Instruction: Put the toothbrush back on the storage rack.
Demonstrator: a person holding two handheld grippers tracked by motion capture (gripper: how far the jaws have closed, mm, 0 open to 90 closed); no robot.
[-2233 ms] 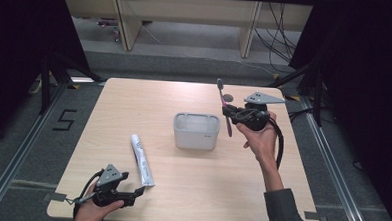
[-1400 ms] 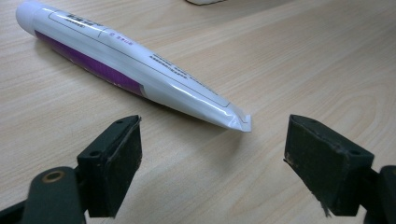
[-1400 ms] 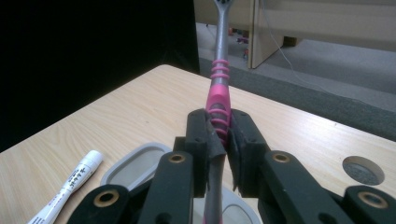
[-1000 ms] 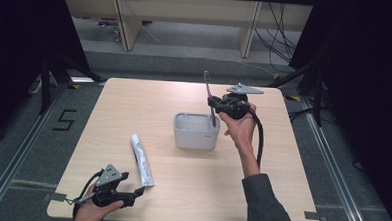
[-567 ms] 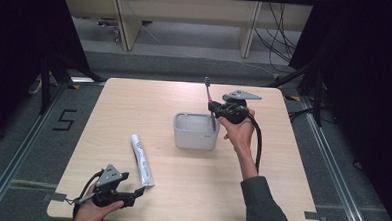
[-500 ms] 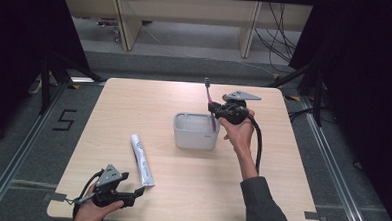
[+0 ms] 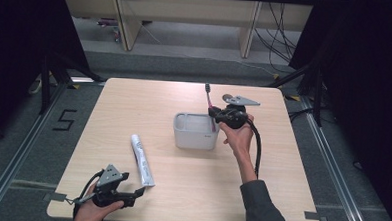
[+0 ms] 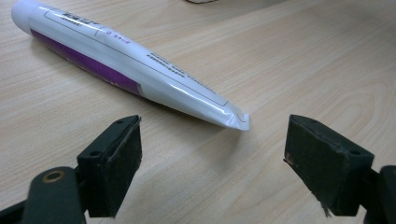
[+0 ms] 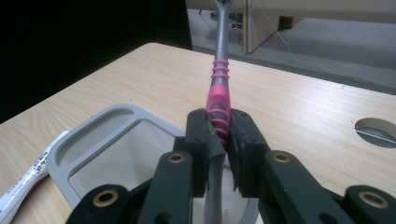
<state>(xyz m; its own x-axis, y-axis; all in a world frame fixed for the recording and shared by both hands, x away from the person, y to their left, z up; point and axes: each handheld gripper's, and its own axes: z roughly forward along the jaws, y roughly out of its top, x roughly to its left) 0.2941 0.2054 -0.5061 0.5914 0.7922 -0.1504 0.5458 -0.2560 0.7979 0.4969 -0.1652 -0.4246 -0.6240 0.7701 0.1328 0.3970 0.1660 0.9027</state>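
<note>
Right gripper [image 9: 219,140] clamps toothbrush [image 9: 219,93] by pink handle, upright, head up, tail over grey container [image 7: 195,131] at frame centre, likely for drop-in. Left gripper [image 8: 210,154], jaws wide, rests lower left, framing toothpaste tube [image 8: 126,70] tail, ready for pickup.

A pink and grey plastic toothbrush [image 7: 210,107] stands nearly upright just right of the high view's centre, its head up and leaning slightly left, its lower end over the right side of the container. In the right gripper view [image 9: 218,100] its ribbed pink grip sits pinched at centre, the grey neck rising to the top edge. The pale grey, rounded-rectangular plastic container [image 7: 195,132] is open-topped and sits on the table at the middle of the high view; in the right gripper view its rim [image 9: 100,122] lies lower left.
</note>
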